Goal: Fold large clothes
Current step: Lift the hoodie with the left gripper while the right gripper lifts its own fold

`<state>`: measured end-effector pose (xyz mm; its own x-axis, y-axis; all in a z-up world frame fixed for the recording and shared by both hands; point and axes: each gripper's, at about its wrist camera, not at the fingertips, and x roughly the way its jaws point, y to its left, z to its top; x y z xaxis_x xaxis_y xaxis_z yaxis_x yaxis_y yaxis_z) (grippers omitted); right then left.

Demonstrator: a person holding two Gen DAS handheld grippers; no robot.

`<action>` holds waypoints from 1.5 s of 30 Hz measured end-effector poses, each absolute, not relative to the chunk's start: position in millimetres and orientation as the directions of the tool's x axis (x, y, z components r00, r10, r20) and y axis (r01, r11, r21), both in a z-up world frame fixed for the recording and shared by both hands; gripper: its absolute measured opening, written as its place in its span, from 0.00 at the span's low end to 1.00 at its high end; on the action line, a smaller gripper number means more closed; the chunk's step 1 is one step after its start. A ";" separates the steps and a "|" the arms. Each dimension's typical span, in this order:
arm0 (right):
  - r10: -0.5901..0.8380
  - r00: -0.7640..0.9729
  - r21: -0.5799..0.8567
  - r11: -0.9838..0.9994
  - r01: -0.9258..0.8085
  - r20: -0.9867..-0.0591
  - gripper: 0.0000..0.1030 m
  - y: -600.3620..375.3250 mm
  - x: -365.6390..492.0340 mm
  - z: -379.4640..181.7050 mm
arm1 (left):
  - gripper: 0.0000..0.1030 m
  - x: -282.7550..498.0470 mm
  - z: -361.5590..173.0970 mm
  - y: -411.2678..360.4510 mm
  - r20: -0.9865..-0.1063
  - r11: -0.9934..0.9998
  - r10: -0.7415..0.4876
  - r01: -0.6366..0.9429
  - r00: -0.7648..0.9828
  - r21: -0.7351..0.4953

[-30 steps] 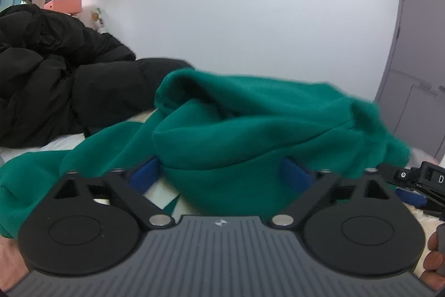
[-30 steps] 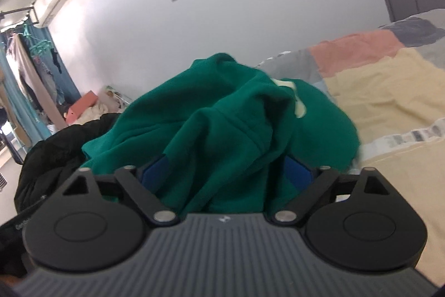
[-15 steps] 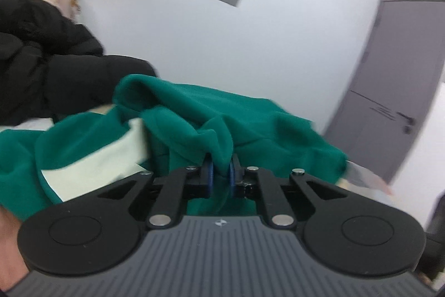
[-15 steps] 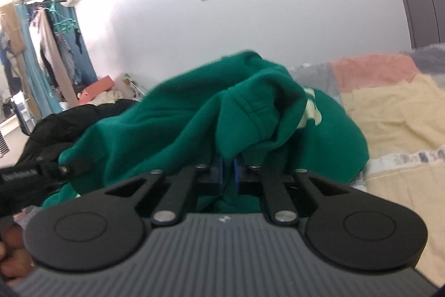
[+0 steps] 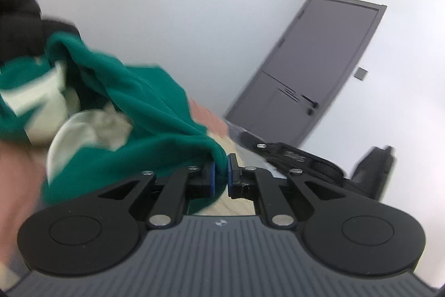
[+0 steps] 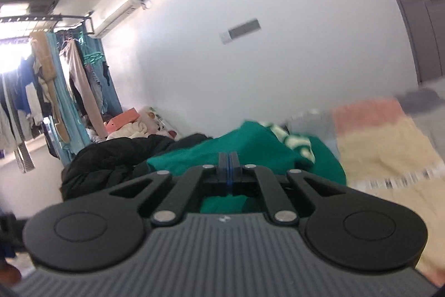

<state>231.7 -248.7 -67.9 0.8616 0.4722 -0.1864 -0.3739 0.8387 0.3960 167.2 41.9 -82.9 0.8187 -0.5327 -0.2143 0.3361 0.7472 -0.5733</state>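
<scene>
A green sweatshirt (image 5: 150, 113) with cream lettering hangs in a bunch from my left gripper (image 5: 219, 171), which is shut on a fold of its edge. In the right wrist view the same sweatshirt (image 6: 250, 146) lies on the bed ahead. My right gripper (image 6: 228, 160) is fully closed, pads together; green cloth shows below the jaws, but I cannot tell whether any is pinched.
A black padded jacket (image 6: 116, 157) is heaped at the left on the bed. A patchwork bedspread (image 6: 383, 146) of cream, pink and grey spreads to the right. A grey door (image 5: 311, 68) stands ahead of the left gripper. Clothes hang on a rack (image 6: 41, 80) far left.
Both grippers went from wide open around the sweatshirt to shut. The left one has swung right and up with the cloth; the right one has risen and now looks over the garment.
</scene>
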 end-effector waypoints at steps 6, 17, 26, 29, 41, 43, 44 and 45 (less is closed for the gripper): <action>0.468 0.836 0.463 0.831 -0.307 -0.286 0.05 -255.0 233.0 -77.6 | 0.08 147.5 -93.7 5.8 -0.261 0.695 -0.644 0.406 0.720 -0.593; 0.453 0.804 0.524 0.825 -0.214 -0.384 0.32 -259.2 253.2 -102.2 | 0.69 160.7 -102.8 34.5 -0.263 0.673 -0.614 0.320 0.744 -0.667; 0.487 0.802 0.708 0.697 -0.117 -0.346 0.58 -288.2 306.7 -123.7 | 0.71 245.3 -104.4 80.6 -0.351 0.701 -0.488 0.119 0.799 -0.703; 0.507 0.794 0.764 0.640 -0.086 -0.336 0.57 -291.7 332.5 -135.3 | 0.71 288.0 -115.2 79.9 -0.389 0.739 -0.439 0.079 0.810 -0.669; 0.630 0.742 0.880 0.460 -0.120 -0.229 0.25 -293.8 384.5 -184.8 | 0.25 345.6 -158.7 85.8 -0.383 0.753 -0.414 0.075 0.826 -0.653; 0.637 0.739 0.863 0.479 -0.158 -0.218 0.18 -290.8 383.6 -178.4 | 0.17 339.7 -152.7 90.1 -0.341 0.742 -0.424 0.106 0.839 -0.662; 0.641 0.739 0.852 0.490 -0.184 -0.209 0.16 -288.4 381.6 -173.0 | 0.14 335.6 -147.8 92.5 -0.318 0.734 -0.429 0.121 0.846 -0.669; 0.643 0.740 0.837 0.503 -0.215 -0.197 0.14 -285.9 378.1 -166.4 | 0.13 331.0 -143.5 95.4 -0.291 0.725 -0.435 0.140 0.852 -0.674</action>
